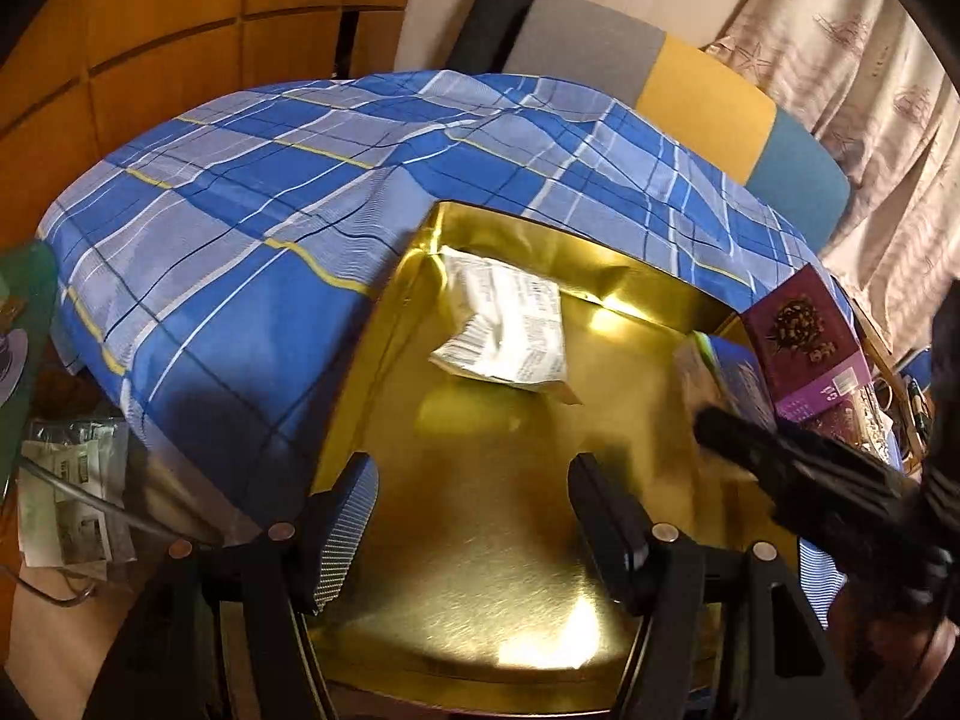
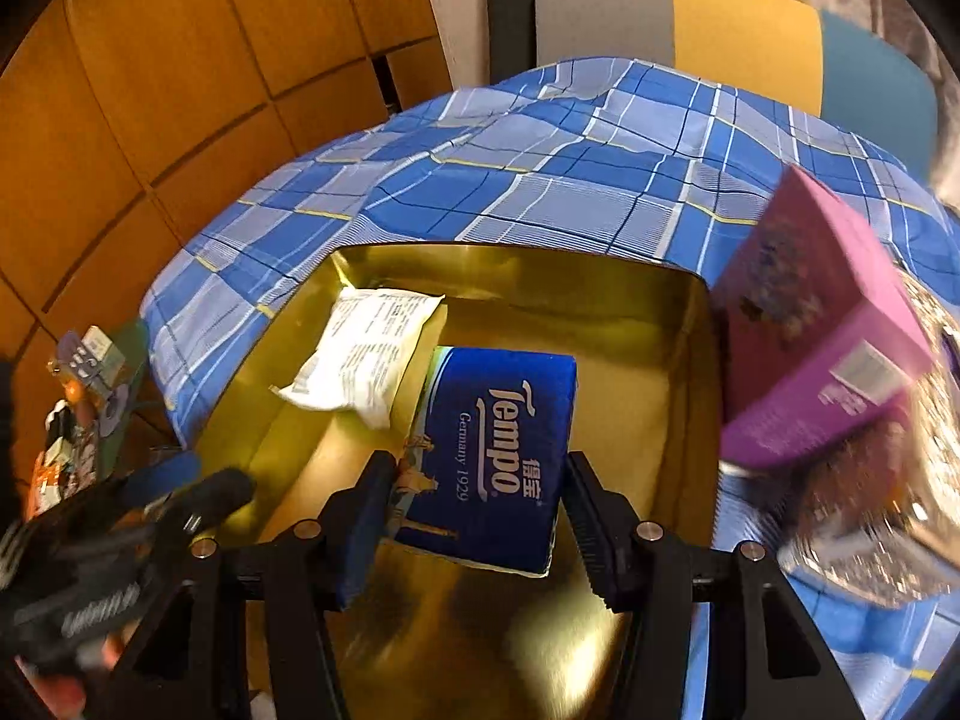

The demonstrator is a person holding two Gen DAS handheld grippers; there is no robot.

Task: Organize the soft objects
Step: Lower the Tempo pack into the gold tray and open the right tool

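A blue Tempo tissue pack [image 2: 498, 450] hangs just above a shiny gold tray [image 2: 540, 276], with my right gripper [image 2: 474, 480] shut on its two sides. In the tray's far left corner lies a white printed packet [image 2: 366, 354]. The left wrist view shows the same packet [image 1: 510, 324] in the gold tray [image 1: 540, 240]. There my left gripper [image 1: 474, 474] hovers open over the tray floor with nothing between its fingers. At that view's right edge, the tissue pack [image 1: 729, 378] comes in with a right-gripper finger [image 1: 738, 441] on it.
The tray rests on a blue plaid cloth [image 2: 540, 180] over a bed or table. A purple box [image 2: 822, 336] stands at the tray's right edge, with glittery clutter below it. Papers and a cable [image 1: 66, 480] lie at the left. Wood panels and a padded headboard [image 1: 702, 96] stand behind.
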